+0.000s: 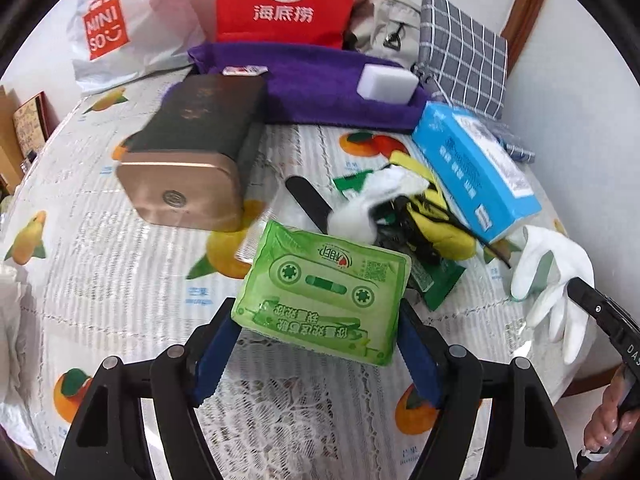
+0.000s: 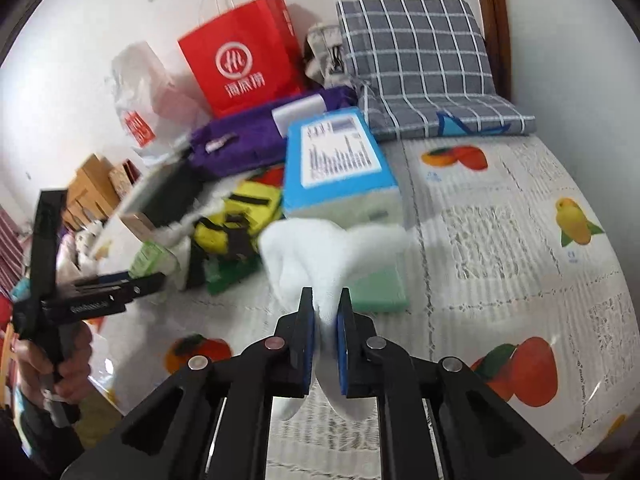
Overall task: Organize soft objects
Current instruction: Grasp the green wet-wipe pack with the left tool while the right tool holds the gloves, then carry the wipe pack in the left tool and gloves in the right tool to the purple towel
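- While held by its near edge, green tissue pack (image 1: 324,292) looks light and squashy; clamped between left gripper (image 1: 316,344) pads
- Limp white glove (image 2: 320,256), pinched at its cuff in right gripper (image 2: 325,316), jaws nearly together

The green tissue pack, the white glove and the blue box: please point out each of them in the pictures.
green tissue pack (image 1: 324,292), left wrist view, middle of its printed front.
white glove (image 2: 316,256), right wrist view, the bunched cloth above the gripper.
blue box (image 1: 474,168), left wrist view, its long blue side.

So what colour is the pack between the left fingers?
Green pack, cassette print; the left wrist view shows it best.
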Tool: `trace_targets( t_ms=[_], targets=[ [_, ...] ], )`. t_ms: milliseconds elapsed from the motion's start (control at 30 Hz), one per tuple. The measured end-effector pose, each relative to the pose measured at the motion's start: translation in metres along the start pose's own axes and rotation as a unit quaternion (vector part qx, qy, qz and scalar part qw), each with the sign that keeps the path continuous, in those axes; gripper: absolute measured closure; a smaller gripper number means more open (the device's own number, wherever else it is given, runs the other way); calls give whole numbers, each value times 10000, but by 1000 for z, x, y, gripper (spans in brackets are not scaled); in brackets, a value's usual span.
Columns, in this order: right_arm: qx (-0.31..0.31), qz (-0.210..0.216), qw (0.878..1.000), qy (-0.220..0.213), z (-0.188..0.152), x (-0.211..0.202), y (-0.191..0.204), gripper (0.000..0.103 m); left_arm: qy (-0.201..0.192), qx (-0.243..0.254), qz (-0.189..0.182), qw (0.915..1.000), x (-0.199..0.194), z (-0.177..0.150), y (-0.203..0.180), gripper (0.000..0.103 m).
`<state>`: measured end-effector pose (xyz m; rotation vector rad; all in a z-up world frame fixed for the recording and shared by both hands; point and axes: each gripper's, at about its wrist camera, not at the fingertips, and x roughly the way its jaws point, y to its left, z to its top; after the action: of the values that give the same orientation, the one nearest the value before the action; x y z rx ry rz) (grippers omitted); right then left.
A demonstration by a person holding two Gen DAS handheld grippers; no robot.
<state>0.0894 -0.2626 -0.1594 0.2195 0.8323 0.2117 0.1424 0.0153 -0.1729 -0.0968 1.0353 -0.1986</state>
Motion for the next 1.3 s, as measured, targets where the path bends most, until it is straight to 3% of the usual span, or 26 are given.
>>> trace_targets(
  t_ms=[133,667,1000,1300],
  targets=[
    [73,242,9996,-117,9,-14,5,93,-122,-77,-6,9999,-14,3,4,29],
    [-380,413,9967,-583,61,-48,47,94,-527,-243,109,9983,-60,37,21,29],
    [-490,362,9966,-562,108,-29,62,94,-599,-342,215,9974,-71,72,31,29],
    [-595,283,9965,-523,150,7,65,94,-543,-338,281,9976,-48,107,32,28]
  ],
)
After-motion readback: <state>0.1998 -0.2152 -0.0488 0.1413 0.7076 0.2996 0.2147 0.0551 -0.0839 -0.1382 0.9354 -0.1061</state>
